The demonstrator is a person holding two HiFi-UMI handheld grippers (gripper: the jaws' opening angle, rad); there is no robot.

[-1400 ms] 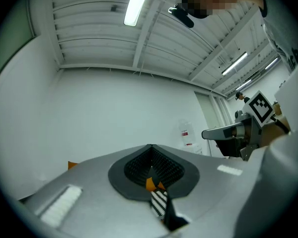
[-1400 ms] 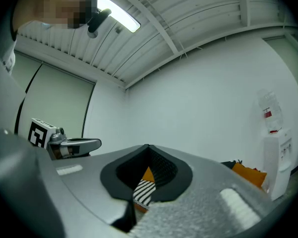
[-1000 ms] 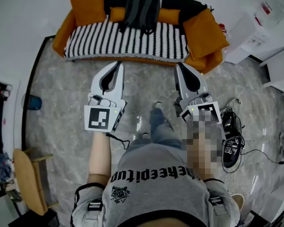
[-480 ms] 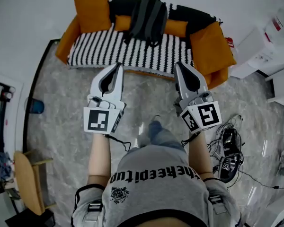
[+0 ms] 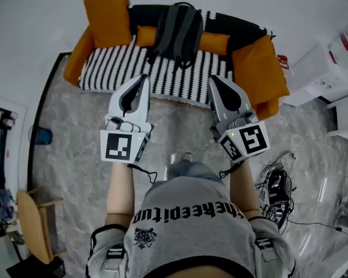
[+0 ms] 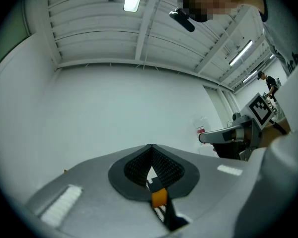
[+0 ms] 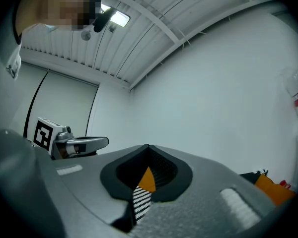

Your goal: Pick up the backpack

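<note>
1. The left gripper [image 5: 144,77] is noted with its jaws brought together, tips met and nothing gripped. Only a sliver of stripe and orange is seen through the gap behind the tips.
2. The right gripper [image 5: 212,80] is likewise closed, with nothing held.
3. The backpack [image 5: 177,28], dark grey, is stood at the back edge of the striped sofa [image 5: 110,68] seat. It is about midway along and leaned on the backrest between the orange cushions [image 5: 107,10].
4. Progress: the backpack is untouched, so no part of the pick-up is done. In the head view both tips are seen over the front edge of the seat, one to each side of the backpack and apart from it. The reach is judged to be the step in hand. The jaws are yet to be opened, the backpack gripped and lifted.
5. Pose: both forearms [image 5: 120,184] are stretched forward side by side. The marker cubes [image 5: 123,146] are turned up. The grippers are pointed at the sofa, slightly raised, as wall and ceiling fill both gripper views.
</note>
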